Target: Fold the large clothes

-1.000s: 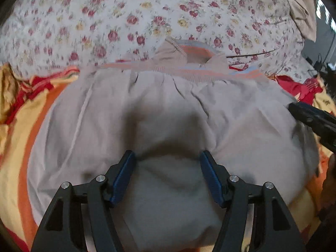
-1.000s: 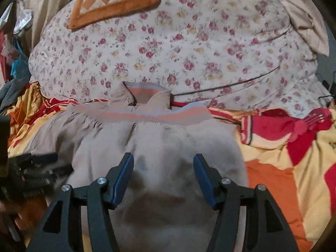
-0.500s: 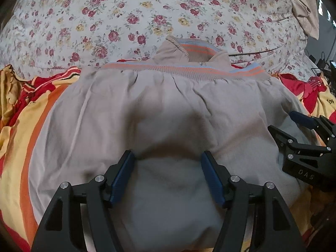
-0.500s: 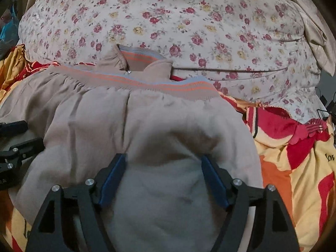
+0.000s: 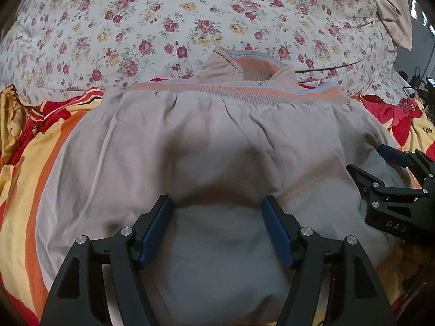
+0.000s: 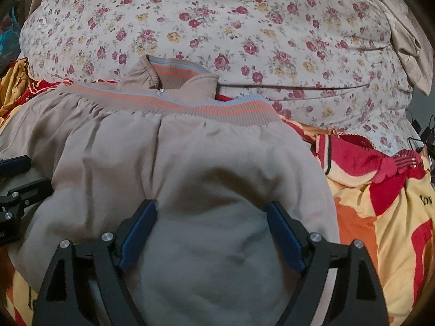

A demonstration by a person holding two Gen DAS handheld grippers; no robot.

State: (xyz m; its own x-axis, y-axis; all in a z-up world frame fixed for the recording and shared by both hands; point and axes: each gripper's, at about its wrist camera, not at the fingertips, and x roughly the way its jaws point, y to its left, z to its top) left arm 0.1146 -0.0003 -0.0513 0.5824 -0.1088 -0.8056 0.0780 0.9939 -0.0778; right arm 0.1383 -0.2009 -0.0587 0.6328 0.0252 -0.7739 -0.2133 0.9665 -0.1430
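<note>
A large beige jacket (image 5: 217,141) with an orange and blue striped ribbed hem (image 5: 244,91) lies folded on the bed; it also shows in the right wrist view (image 6: 174,157). My left gripper (image 5: 217,212) is open, low over the jacket's near fold, nothing between its blue pads. My right gripper (image 6: 210,214) is open over the jacket's near right part, holding nothing. The right gripper (image 5: 391,174) shows at the right edge of the left wrist view. Part of the left gripper (image 6: 16,179) shows at the left edge of the right wrist view.
A floral quilt (image 5: 190,21) is heaped behind the jacket. A red, orange and yellow blanket (image 6: 380,203) covers the bed under and beside it. A beige cloth (image 6: 407,32) hangs at the far right. Cables (image 5: 416,78) lie at the right edge.
Both grippers have dropped lower and closer to the jacket's near edge. The right gripper has come further into the left wrist view. The jacket has stayed in place.
</note>
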